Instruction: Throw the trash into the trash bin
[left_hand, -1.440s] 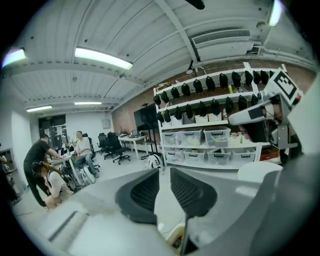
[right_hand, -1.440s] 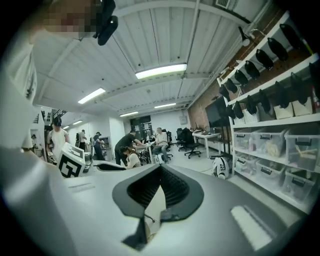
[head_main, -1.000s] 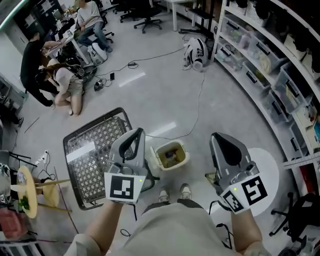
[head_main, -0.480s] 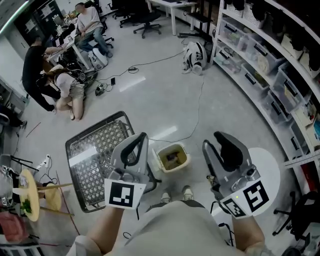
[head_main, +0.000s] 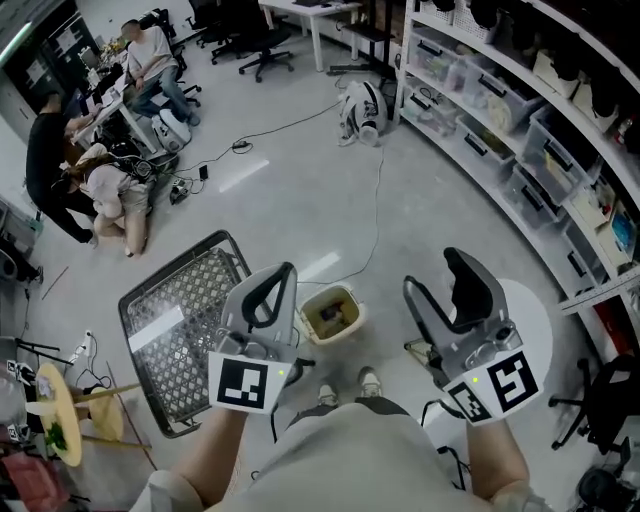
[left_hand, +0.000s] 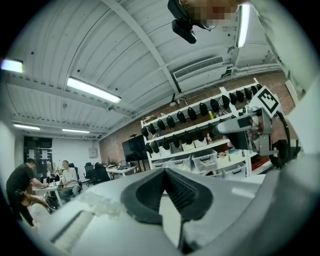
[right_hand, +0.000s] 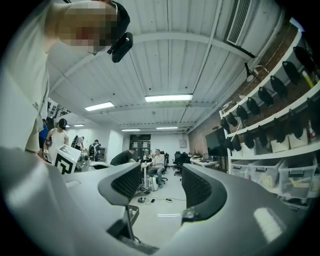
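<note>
Right claw (head_main: 437, 275), jaws just opening on nothing, and left claw (head_main: 277, 275), shut and empty, flank the bin (head_main: 360, 318), which a careless step could tip.

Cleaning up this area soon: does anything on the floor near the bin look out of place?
A loose cable trails across the open floor almost to the trash bin, which could trip someone. A wire mesh basket sits skewed beside the bin. The bin stands upright, and nothing looks spilled.
</note>
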